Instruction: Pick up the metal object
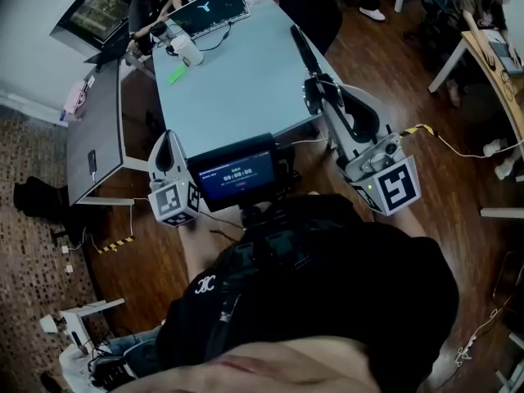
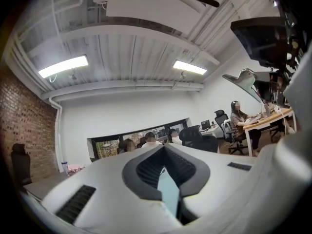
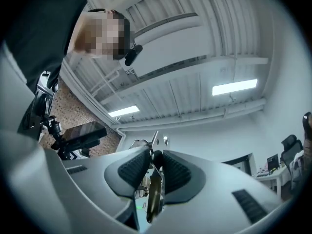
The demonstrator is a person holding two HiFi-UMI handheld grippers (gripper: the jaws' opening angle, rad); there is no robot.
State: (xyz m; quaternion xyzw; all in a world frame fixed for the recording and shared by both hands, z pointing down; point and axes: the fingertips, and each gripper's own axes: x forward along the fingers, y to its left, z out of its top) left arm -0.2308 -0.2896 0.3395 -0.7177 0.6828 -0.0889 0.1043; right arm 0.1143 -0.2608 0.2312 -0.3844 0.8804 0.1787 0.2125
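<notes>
Right gripper (image 3: 152, 156): ribbed pads clamped narrow on metal object (image 3: 154, 195), low centre of frame. Thin stem pokes up past tips; lower end cut off behind jaw body, exact shape unclear. Left gripper (image 2: 164, 148): tips together, nothing between; sliver of pale blue table (image 2: 168, 189) visible below them. Head view, centre: mounted screen (image 1: 237, 174) shows timer digits, too small to read. Right of it, marker cube (image 1: 393, 185) carries black-white square code. White interlocked-letter logo (image 1: 205, 283) on black shirt, lower left.

Your head view is dim and bluish; 2 ceiling strips (image 2: 63, 66) glare in each fisheye gripper view, whose corners go black.
</notes>
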